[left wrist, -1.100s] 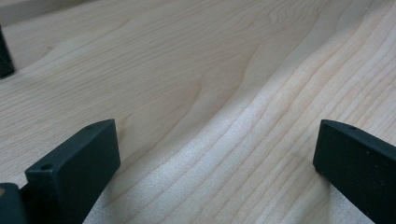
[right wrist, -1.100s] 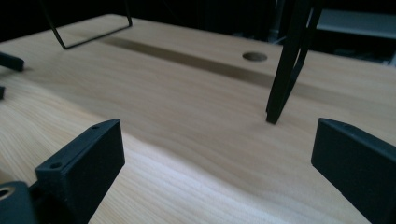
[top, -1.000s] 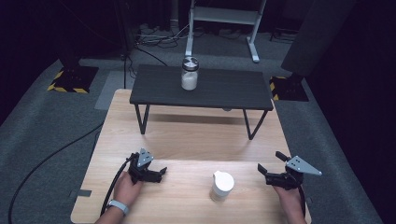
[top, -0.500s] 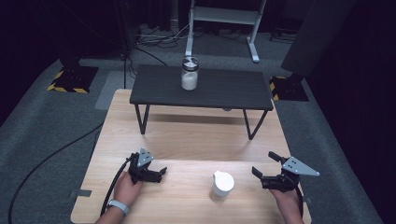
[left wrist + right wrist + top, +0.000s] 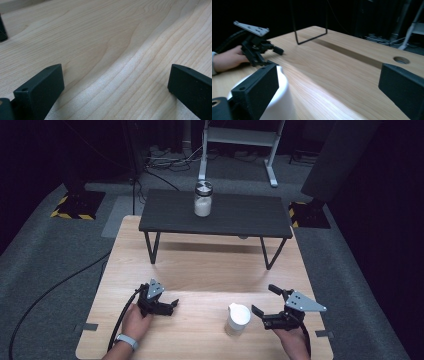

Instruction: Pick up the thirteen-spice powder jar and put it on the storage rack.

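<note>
A white lidded cup [image 5: 237, 319] stands on the wooden table [image 5: 200, 275] near its front edge. My right gripper [image 5: 264, 300] lies just to the right of the cup, open, with one jaw close to the cup's side; in the right gripper view [image 5: 329, 75] the cup [image 5: 283, 100] sits behind the left jaw and nothing is between the jaws. My left gripper [image 5: 173, 306] rests on the table at the front left, open over bare wood [image 5: 115, 72]. A glass jar [image 5: 203, 199] with white contents stands on a low black table [image 5: 250, 217] at the back.
The black table's thin metal legs [image 5: 150, 247] stand on the wooden top, leaving a gap underneath. A round hole [image 5: 401, 60] is cut in the wood. Cables trail from both grippers. Grey carpet and a stand [image 5: 240, 140] lie beyond.
My right gripper has slid left toward the white cup with its jaws open. The left gripper, the cup and the jar have stayed in place.
</note>
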The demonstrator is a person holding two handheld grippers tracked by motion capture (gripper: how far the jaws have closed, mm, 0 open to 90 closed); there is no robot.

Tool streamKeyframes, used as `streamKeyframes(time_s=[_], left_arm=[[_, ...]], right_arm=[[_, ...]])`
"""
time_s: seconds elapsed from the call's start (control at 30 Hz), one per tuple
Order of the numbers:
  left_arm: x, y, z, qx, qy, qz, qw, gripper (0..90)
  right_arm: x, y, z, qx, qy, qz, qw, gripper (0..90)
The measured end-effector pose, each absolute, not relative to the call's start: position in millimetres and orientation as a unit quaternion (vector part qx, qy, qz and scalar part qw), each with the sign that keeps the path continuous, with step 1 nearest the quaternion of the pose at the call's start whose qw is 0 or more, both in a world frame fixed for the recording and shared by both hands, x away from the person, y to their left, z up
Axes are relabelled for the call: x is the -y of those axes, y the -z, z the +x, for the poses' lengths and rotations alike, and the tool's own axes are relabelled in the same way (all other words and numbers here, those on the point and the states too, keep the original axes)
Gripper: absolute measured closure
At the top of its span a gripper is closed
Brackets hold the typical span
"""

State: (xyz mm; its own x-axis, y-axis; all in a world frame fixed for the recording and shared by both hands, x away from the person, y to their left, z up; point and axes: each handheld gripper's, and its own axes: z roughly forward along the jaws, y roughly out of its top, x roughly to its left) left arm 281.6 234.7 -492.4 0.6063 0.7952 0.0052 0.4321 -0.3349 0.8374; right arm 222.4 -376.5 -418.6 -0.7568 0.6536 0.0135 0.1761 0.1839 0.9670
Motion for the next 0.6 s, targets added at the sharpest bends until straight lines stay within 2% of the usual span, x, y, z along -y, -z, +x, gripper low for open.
streamKeyframes(time_s=[0.6], left_arm=[[-235,492,282,-0.389,-0.213,0.789,0.426,0.4]], right_arm=[[335,419,217,-0.761,-0.57,0.25,0.181,2.8]])
